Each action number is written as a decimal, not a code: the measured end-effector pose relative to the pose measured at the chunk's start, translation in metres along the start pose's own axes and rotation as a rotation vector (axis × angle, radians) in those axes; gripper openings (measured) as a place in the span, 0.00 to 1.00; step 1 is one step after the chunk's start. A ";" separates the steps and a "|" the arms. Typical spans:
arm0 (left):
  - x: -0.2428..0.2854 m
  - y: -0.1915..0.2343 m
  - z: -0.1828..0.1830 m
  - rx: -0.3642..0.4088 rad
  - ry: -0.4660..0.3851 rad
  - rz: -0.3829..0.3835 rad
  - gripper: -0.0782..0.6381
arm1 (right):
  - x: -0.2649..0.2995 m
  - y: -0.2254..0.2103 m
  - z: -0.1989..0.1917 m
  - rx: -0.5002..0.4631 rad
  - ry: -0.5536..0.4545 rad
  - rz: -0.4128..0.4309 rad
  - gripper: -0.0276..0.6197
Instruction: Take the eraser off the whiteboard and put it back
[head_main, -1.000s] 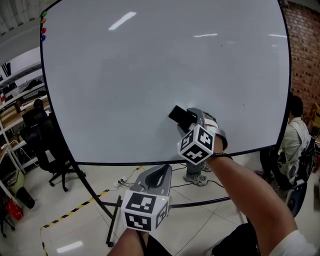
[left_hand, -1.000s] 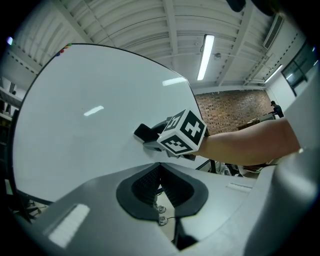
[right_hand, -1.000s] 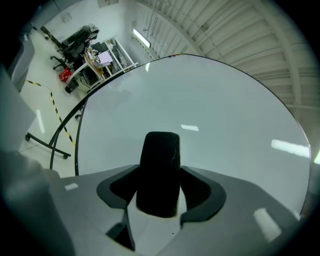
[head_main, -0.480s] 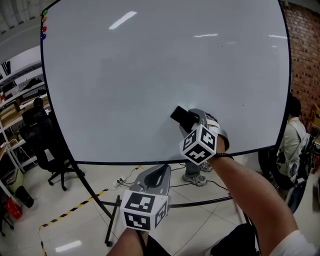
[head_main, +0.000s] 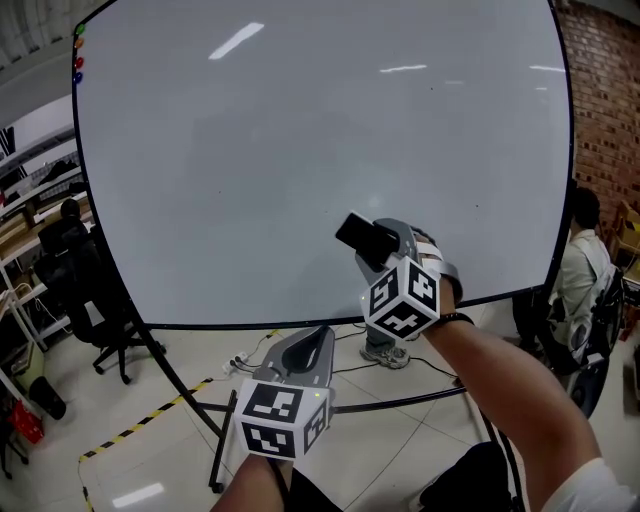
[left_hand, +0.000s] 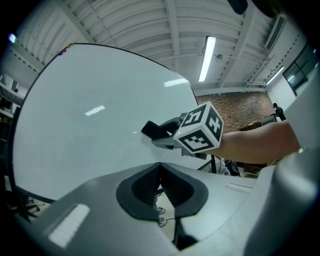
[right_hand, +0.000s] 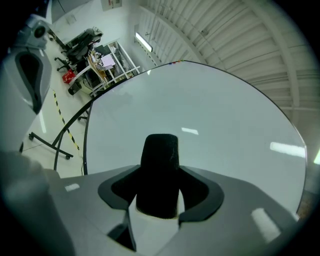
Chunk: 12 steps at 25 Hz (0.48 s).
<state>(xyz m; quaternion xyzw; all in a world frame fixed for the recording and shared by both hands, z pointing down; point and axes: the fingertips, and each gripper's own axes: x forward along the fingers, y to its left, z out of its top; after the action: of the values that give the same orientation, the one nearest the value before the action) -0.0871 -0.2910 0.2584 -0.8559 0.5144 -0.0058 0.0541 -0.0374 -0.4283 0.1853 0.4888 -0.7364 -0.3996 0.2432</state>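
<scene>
Shifted slightly down-right since a second ago: right hand-held gripper (head_main: 378, 243), clamped on black eraser (head_main: 362, 236), low against whiteboard (head_main: 300, 140); contact unclear. Floor (head_main: 150, 440) and stand legs (head_main: 185, 385) beneath bottom edge; office chair (head_main: 100, 310) left, seated person (head_main: 582, 275) right.
Left gripper view: left hand-held gripper (left_hand: 160, 169) closed, holding nothing, aimed at board's lower part.
Right gripper view: eraser between pads, board face ahead, shelves (right_hand: 107, 62) past left edge.
</scene>
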 end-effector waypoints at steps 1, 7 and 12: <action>0.000 0.001 0.000 -0.002 -0.001 0.001 0.13 | -0.005 -0.001 0.001 0.008 -0.008 0.002 0.41; 0.001 0.000 0.001 -0.003 -0.003 0.007 0.13 | -0.039 -0.006 0.006 0.138 -0.069 0.036 0.41; 0.004 -0.001 -0.001 -0.011 -0.001 0.009 0.13 | -0.062 -0.007 0.000 0.418 -0.146 0.121 0.41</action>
<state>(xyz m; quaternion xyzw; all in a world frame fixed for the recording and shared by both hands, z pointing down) -0.0843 -0.2937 0.2591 -0.8538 0.5182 -0.0022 0.0499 -0.0090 -0.3734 0.1816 0.4534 -0.8467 -0.2574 0.1060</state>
